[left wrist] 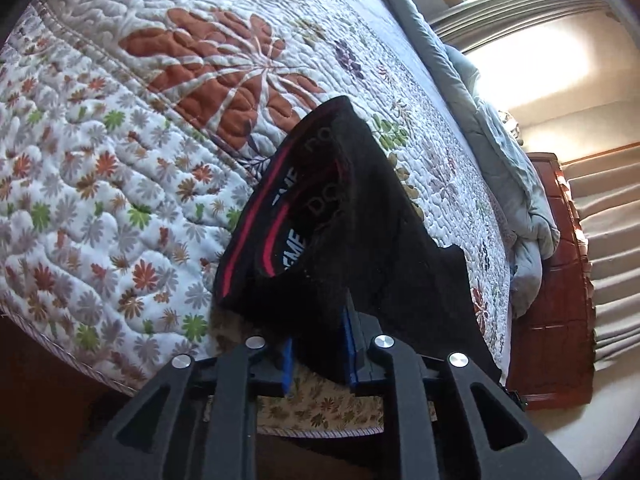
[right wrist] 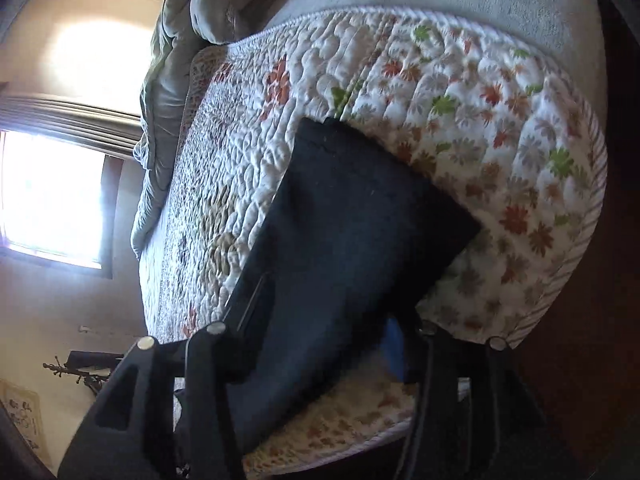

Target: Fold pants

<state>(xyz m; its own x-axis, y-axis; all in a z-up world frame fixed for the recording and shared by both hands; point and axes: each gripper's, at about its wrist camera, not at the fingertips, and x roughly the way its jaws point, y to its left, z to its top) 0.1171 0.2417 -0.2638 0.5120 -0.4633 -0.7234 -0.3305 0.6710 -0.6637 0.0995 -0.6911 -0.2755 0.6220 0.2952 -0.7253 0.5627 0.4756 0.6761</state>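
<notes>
The black pants (left wrist: 352, 216) lie on the quilt (left wrist: 120, 168) near the edge of the bed, the waistband with red stripes turned up. The left gripper (left wrist: 318, 354) has its jaws narrow, with a fold of cloth between the blue pads; whether they truly clamp it I cannot tell. The right gripper (right wrist: 320, 344) stands half apart around the leg cloth (right wrist: 352, 216) (the pads seem not pressing). The risk: a weak pinch lets the fabric slip, and it may slide off the bed.
</notes>
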